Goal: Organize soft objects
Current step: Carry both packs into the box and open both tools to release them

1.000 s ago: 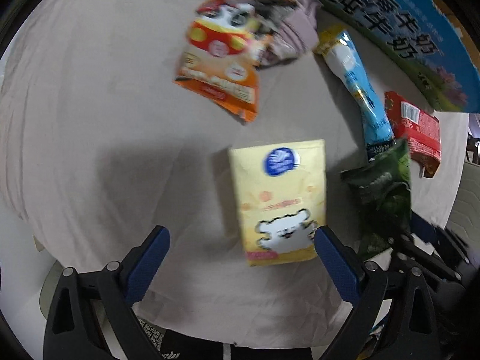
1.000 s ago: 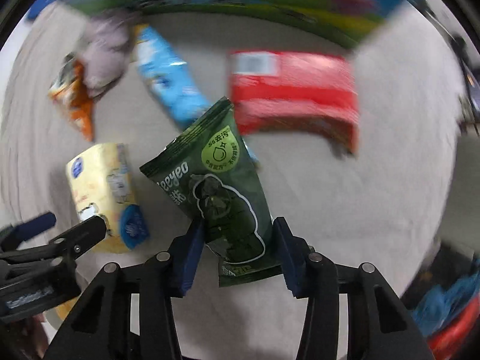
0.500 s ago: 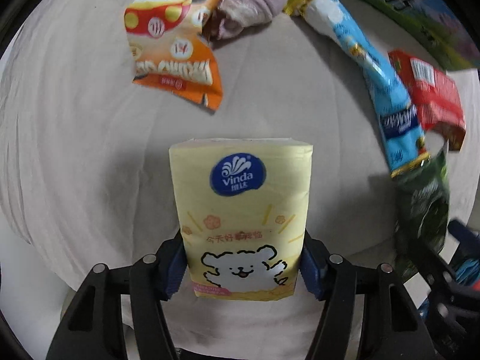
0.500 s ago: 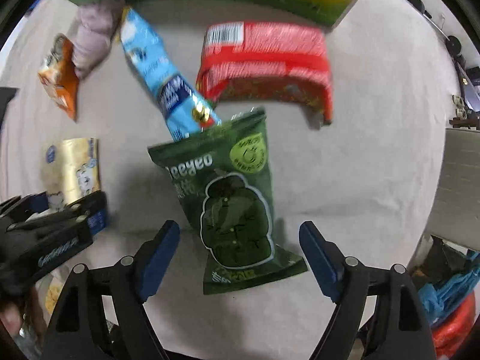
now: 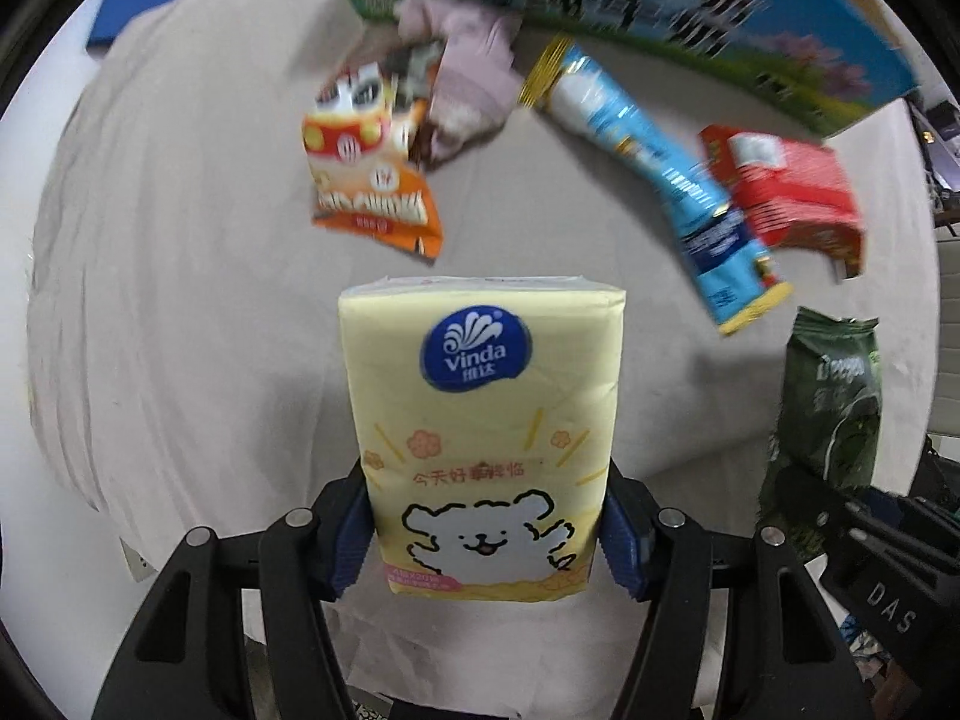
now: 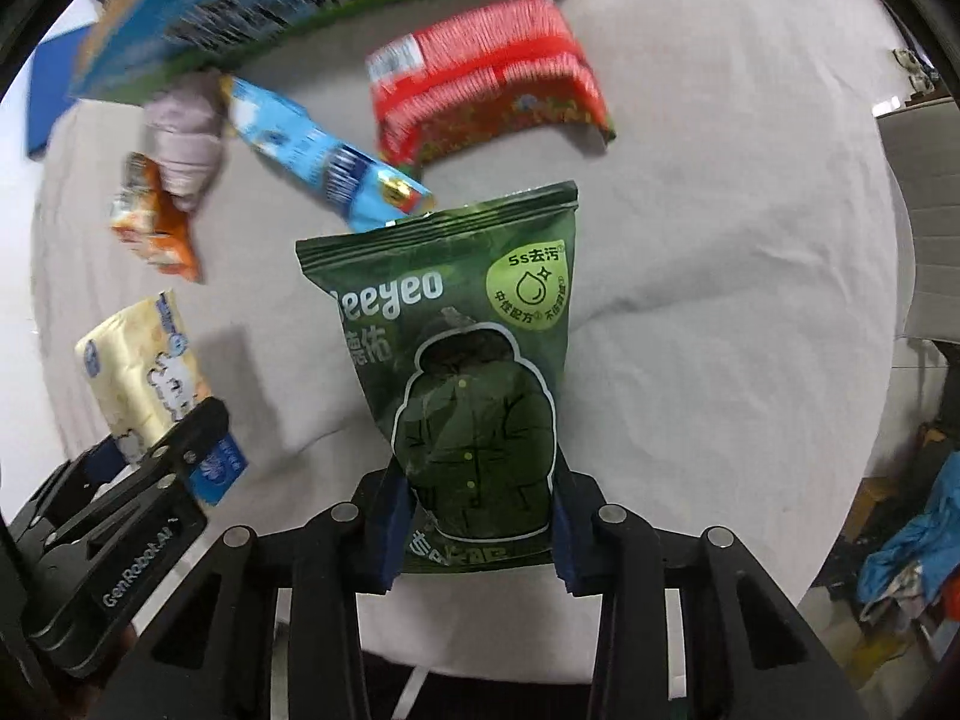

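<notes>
My left gripper (image 5: pixel 483 540) is shut on a yellow Vinda tissue pack (image 5: pixel 483 414) and holds it above the beige cloth (image 5: pixel 180 276). The tissue pack also shows in the right wrist view (image 6: pixel 144 372). My right gripper (image 6: pixel 477 531) is shut on a dark green wipes pouch (image 6: pixel 462 372), lifted off the cloth. The pouch shows at the right in the left wrist view (image 5: pixel 831 396). An orange snack bag (image 5: pixel 369 180), a pink rolled cloth (image 5: pixel 468 90), a blue packet (image 5: pixel 654 180) and a red packet (image 5: pixel 786 192) lie farther back.
A large blue and green milk carton box (image 5: pixel 690 18) stands along the far edge of the cloth. It also shows in the right wrist view (image 6: pixel 288 6). The cloth's near edge (image 6: pixel 690 630) drops off below the grippers. Clutter (image 6: pixel 900 558) lies off to the lower right.
My right gripper was open around the green pouch and has closed on it and lifted it. My left gripper has raised the tissue pack and tilted toward the box.
</notes>
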